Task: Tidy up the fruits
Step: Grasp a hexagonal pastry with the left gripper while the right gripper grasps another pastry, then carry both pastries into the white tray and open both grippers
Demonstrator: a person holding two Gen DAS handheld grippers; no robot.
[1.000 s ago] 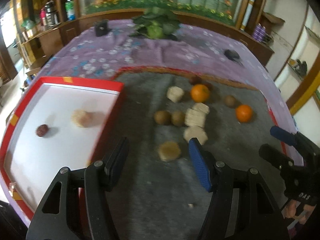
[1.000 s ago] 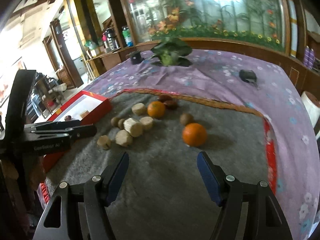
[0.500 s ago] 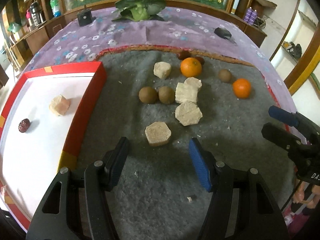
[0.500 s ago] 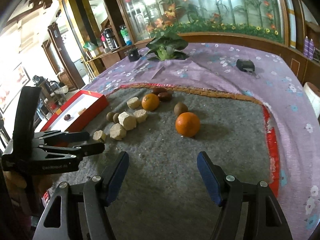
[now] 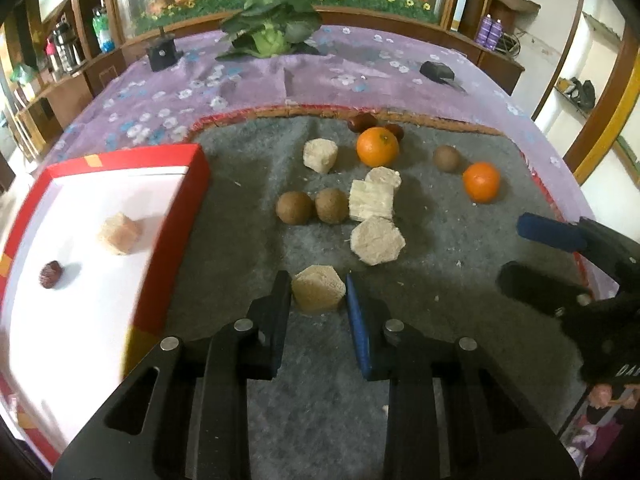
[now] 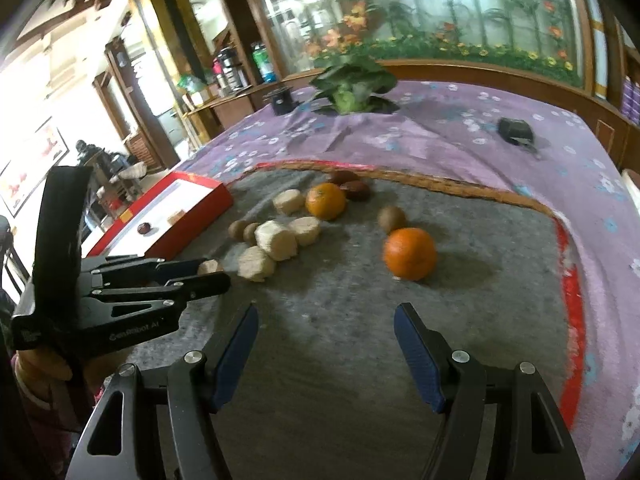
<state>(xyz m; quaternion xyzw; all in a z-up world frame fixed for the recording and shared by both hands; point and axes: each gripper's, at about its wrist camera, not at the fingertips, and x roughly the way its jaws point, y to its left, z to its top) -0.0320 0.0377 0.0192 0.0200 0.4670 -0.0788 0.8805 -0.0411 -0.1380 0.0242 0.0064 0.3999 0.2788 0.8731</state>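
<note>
My left gripper (image 5: pixel 318 294) is shut on a tan hexagonal block (image 5: pixel 318 289) that rests on the grey mat (image 5: pixel 440 280); it also shows in the right wrist view (image 6: pixel 210 268). Beyond it lie several pale blocks (image 5: pixel 376 240), two kiwis (image 5: pixel 294 207), two oranges (image 5: pixel 378 147) and a third kiwi (image 5: pixel 447 157). The red tray (image 5: pixel 196 196) at left holds one block (image 5: pixel 119 233) and a dark red date (image 5: pixel 51 274). My right gripper (image 6: pixel 326 344) is open and empty above the mat, short of an orange (image 6: pixel 410 253).
Two dark dates (image 5: pixel 362 122) lie at the mat's far edge. A leafy cabbage (image 5: pixel 272 34), a black box (image 5: pixel 161 53) and a black pouch (image 5: pixel 438 71) sit on the purple cloth behind. The mat's red border (image 6: pixel 570 304) runs at right.
My left gripper moved forward and closed on the tan hexagonal block. My right gripper stayed open and shifted slightly.
</note>
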